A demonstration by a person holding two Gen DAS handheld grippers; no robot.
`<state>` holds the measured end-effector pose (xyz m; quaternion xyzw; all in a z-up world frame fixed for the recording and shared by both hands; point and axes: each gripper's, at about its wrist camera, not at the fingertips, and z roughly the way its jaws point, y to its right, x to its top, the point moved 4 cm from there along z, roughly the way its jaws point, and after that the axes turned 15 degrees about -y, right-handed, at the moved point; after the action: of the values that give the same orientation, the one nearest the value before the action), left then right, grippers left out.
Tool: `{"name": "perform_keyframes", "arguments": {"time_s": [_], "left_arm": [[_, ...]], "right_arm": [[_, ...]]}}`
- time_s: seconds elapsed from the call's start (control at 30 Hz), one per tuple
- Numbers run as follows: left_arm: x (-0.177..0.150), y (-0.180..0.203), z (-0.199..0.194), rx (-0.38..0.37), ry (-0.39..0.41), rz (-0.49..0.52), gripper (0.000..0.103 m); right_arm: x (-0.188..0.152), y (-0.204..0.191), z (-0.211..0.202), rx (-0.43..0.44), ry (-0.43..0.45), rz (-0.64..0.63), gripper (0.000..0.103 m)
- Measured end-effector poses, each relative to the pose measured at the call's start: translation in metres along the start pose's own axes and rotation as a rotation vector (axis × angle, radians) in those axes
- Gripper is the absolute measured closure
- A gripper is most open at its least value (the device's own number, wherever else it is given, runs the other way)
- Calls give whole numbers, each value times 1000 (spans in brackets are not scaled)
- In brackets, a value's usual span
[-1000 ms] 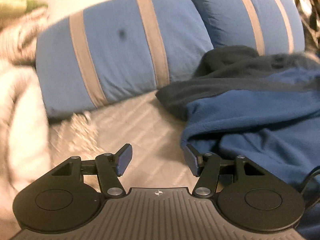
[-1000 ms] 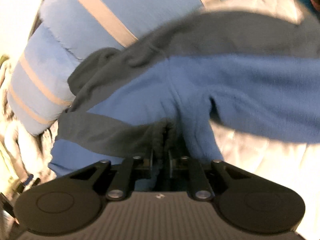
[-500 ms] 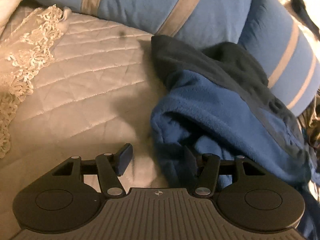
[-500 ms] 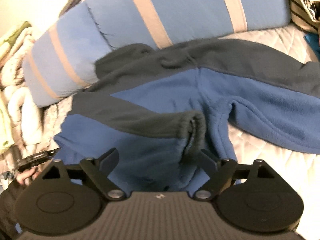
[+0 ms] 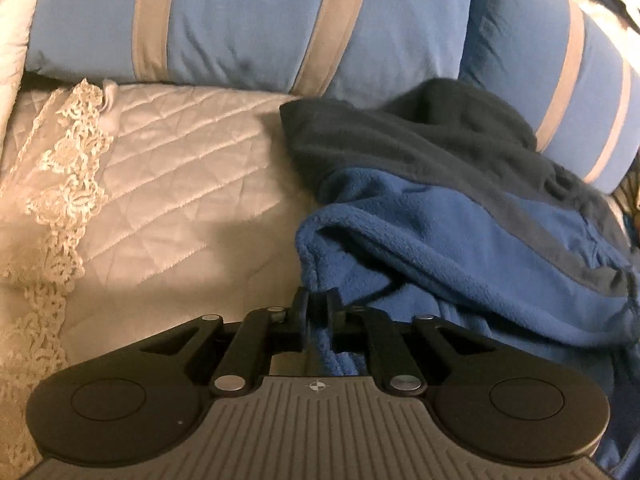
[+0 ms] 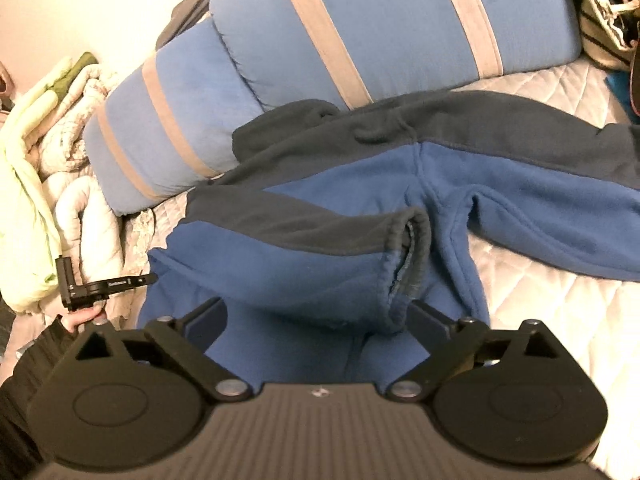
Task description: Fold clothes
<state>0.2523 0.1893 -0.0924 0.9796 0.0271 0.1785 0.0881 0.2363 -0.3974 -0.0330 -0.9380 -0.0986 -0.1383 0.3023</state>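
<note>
We see a blue fleece garment with dark grey panels (image 6: 460, 184) lying spread on a pale quilted bedspread (image 5: 168, 168), its upper edge against two blue pillows with tan stripes (image 5: 248, 20). Our left gripper (image 5: 316, 304) has just been closing and now pinches a fold of the blue fleece at the garment's left edge, the fabric caught between its pads. Our right gripper (image 6: 316, 316) has just been opening; its fingers stand wide apart above the garment, with a dark-trimmed sleeve cuff (image 6: 404, 260) lying just ahead between them, touched by neither pad. In the right wrist view a hand in a dark sleeve (image 6: 86, 316) holds the left gripper's handle at the bed's left side, near a heap of pale bedding (image 6: 48, 184). A lace-edged cloth (image 5: 64, 184) lies on the bedspread to the left
</note>
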Motion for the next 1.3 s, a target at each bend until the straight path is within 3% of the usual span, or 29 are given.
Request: {"name": "perform_keyframes", "arguments": {"time_s": [0.07, 0.13, 0.17, 0.23, 0.3, 0.5, 0.73, 0.83, 0.9, 1.03, 1.2, 1.3], "left_arm": [[-1, 0, -12, 3, 27, -21, 90], [-1, 0, -35, 60, 76, -13, 71], [0, 0, -51, 81, 107, 0, 55], [2, 1, -83, 119, 173, 29, 33], [4, 0, -120, 137, 252, 33, 25], [19, 13, -216, 136, 410, 27, 22], [45, 46, -302, 165, 526, 70, 21], [48, 55, -335, 132, 583, 65, 21], [47, 62, -352, 93, 619, 62, 21], [42, 74, -357, -13, 647, 60, 20], [34, 96, -319, -52, 618, 85, 19], [33, 106, -290, -116, 589, 66, 19]], "right_arm": [[-3, 1, -10, 5, 15, -6, 0], [-5, 2, -21, 4, 35, -3, 0], [-5, 4, -26, 2, 46, 5, 0], [-6, 10, -38, 21, 75, 52, 0], [-7, 14, -49, 45, 105, 89, 0], [0, 9, -85, -14, 239, 37, 0], [42, 11, -160, -57, 468, 4, 0], [62, 28, -195, -133, 565, 17, 0], [71, 44, -216, -135, 601, 70, 0], [79, 78, -255, -103, 670, 176, 0], [68, 97, -277, -178, 717, 161, 0], [56, 106, -275, -212, 716, 163, 0]]}}
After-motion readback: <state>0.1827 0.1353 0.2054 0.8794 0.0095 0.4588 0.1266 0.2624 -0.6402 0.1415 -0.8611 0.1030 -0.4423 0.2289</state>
